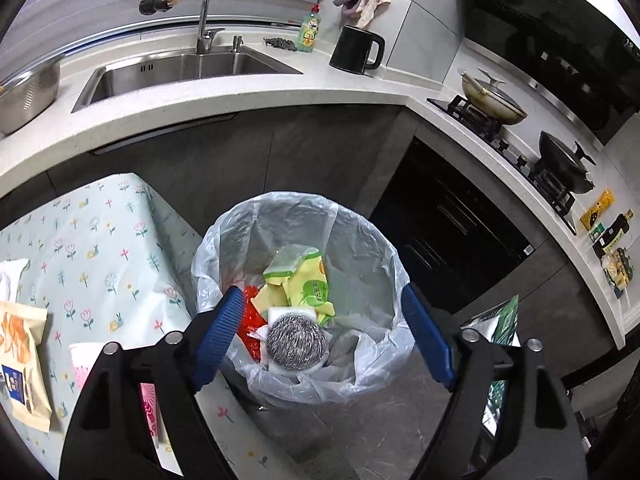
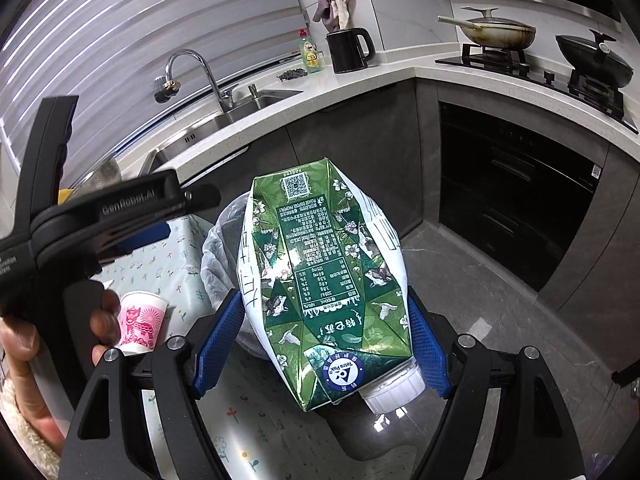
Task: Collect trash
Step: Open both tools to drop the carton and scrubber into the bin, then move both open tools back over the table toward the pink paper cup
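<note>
- Between my right gripper's blue pads sits the flattened green carton, white cap toward me, pinched at its near end on both sides; it hangs above the lined bin.
- My left gripper is spread wide with nothing between its pads, poised over the bin's mouth.
- Already inside the bin: a steel-wool scourer on a white sponge at the near side, yellow-green wrappers in the middle, something red at the left.
- Judging by that, collection is well under way; the carton looks next to go in.
- Left to gather on the flowered tablecloth, left of the bin: a pink-printed paper cup, an orange-and-tan pouch, and a bit of white tissue farther off.
</note>
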Tool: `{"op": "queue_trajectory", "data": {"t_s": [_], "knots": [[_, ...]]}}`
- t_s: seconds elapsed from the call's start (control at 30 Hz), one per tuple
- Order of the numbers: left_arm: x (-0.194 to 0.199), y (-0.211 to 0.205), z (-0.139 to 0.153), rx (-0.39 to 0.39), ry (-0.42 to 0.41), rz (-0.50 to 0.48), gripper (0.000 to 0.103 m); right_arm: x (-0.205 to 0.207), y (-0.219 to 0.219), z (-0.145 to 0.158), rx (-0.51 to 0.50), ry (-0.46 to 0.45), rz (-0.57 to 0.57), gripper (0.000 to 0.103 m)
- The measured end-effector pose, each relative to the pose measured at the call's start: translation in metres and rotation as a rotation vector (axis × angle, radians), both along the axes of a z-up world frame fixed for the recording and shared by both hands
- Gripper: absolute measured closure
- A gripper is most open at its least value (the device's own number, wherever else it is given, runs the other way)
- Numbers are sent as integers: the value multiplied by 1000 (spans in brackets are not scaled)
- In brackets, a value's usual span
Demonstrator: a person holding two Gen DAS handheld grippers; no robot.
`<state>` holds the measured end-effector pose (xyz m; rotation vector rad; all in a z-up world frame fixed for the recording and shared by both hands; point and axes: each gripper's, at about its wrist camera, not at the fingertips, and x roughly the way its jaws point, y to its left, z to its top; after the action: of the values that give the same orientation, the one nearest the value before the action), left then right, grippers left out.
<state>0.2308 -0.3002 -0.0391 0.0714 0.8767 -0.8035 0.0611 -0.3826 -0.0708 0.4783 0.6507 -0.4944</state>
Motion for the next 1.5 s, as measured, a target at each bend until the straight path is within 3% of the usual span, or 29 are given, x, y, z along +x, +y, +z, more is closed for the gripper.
{"op": "queue_trajectory", "data": {"t_s": [0.3,0.57,1.0,1.5], "knots": [[0,28,7,10,-62,94,17,22,-2,1,-28,7,41,28],[9,59,7,39,-106,167,16,65,-5,5,-30,18,83,28],[27,105,0,46,-97,242,15,125,0,8,-70,61,87,27],[25,145,13,25,-109,294,15,120,44,55,-138,-16,132,24]]}}
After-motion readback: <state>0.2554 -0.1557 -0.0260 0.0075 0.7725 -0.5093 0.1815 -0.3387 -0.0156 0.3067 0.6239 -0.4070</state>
